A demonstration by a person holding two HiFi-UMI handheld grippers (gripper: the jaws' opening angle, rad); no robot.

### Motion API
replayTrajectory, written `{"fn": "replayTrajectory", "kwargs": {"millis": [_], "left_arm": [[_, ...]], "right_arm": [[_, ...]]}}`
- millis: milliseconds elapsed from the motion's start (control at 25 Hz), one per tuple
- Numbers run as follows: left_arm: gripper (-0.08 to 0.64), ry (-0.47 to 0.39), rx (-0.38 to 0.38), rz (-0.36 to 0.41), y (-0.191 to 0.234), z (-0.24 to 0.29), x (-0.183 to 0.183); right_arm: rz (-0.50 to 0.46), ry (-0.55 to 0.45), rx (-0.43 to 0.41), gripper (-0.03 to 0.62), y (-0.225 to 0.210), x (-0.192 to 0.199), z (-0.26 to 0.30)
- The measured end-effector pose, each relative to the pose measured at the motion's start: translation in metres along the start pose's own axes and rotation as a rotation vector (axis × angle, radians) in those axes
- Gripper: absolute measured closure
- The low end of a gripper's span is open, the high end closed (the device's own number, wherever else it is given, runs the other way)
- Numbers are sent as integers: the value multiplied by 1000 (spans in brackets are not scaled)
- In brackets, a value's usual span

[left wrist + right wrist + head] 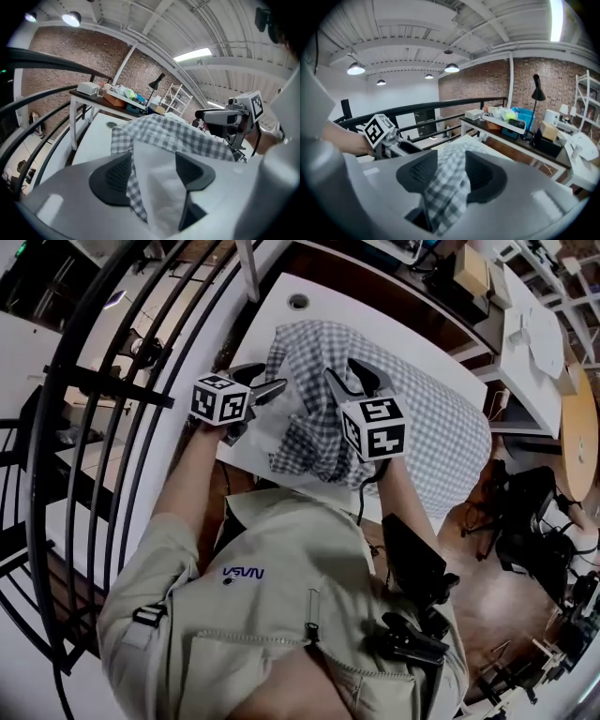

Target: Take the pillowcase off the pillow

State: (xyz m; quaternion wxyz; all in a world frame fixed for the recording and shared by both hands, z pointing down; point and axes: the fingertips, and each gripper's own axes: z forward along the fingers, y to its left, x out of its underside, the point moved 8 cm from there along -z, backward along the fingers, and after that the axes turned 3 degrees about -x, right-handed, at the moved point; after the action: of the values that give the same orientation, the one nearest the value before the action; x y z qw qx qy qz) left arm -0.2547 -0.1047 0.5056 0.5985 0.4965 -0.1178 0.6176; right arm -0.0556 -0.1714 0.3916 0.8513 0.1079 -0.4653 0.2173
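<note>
A grey-and-white checked pillowcase [412,418] covers a pillow on the white table [309,329]. Its near end is bunched up, baring the white pillow [272,432]. My left gripper [267,381] stands at the bared left corner. In the left gripper view [152,171] its jaws are wide apart; the white pillow corner [159,183] and a checked edge [124,187] lie between them, unpinched. My right gripper [352,373] is over the bunched cloth. In the right gripper view [450,171] a fold of pillowcase [447,187] hangs loose between open jaws.
A black curved railing [112,390] runs along the left of the table. Behind the table stands a cluttered desk [112,96] with a black lamp [536,93]. A white table [534,334], a round wooden table [577,427] and a black chair [525,512] are at the right.
</note>
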Motion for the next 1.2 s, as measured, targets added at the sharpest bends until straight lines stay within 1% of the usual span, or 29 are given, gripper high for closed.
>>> {"fn": "replayTrajectory", "kwargs": {"millis": [80, 120, 200, 240, 280, 320, 360, 400, 480, 560, 600, 640, 720, 760, 840, 920, 1000, 1080, 1160, 1200], "left_arm": [[232, 30, 75, -34, 3, 30, -5], [231, 48, 116, -58, 3, 42, -5], [240, 81, 186, -98, 2, 57, -3], [303, 89, 211, -101, 0, 58, -2], [377, 88, 223, -84, -4, 55, -1], [453, 79, 220, -44, -9, 49, -2], [491, 67, 207, 15, -16, 43, -4], [512, 56, 192, 85, -24, 36, -6], [520, 35, 174, 240, -39, 23, -11], [522, 8, 161, 368, -51, 11, -13], [523, -12, 153, 407, -54, 4, -13], [523, -36, 146, 424, -56, -4, -12], [525, -88, 132, 410, -55, -17, -11], [526, -113, 125, 386, -52, -22, -10], [527, -153, 111, 313, -42, -30, -7], [528, -167, 100, 246, -31, -30, -3], [529, -154, 93, 221, -28, -21, 0], [522, -113, 96, 251, -33, -9, 1], [512, -62, 80, 327, -40, -4, -2], [482, -45, 60, 362, -43, -4, -6]], "right_arm": [[-33, 70, 27, 391, -4, -5, 30], [-64, 115, 46, 382, -6, -5, 45], [-163, 233, 86, 377, -8, -1, 72], [-224, 300, 108, 377, -9, 4, 84], [-278, 354, 132, 405, -11, 9, 93], [-315, 381, 157, 473, -13, 12, 97], [-326, 377, 181, 510, -17, 10, 98], [-321, 350, 207, 552, -22, 4, 96], [-305, 280, 276, 580, -35, -14, 89], [-303, 245, 347, 584, -52, -29, 83], [-300, 246, 376, 584, -61, -33, 81], [-293, 254, 405, 584, -72, -35, 78], [-265, 287, 468, 584, -97, -31, 67], [-236, 310, 497, 584, -112, -24, 59], [-157, 357, 535, 584, -140, -3, 41], [-93, 397, 543, 584, -156, 21, 28], [-85, 414, 523, 584, -155, 41, 26], [-113, 401, 477, 584, -143, 50, 30], [-133, 352, 444, 581, -135, 46, 28], [-136, 321, 434, 575, -132, 42, 25]]}}
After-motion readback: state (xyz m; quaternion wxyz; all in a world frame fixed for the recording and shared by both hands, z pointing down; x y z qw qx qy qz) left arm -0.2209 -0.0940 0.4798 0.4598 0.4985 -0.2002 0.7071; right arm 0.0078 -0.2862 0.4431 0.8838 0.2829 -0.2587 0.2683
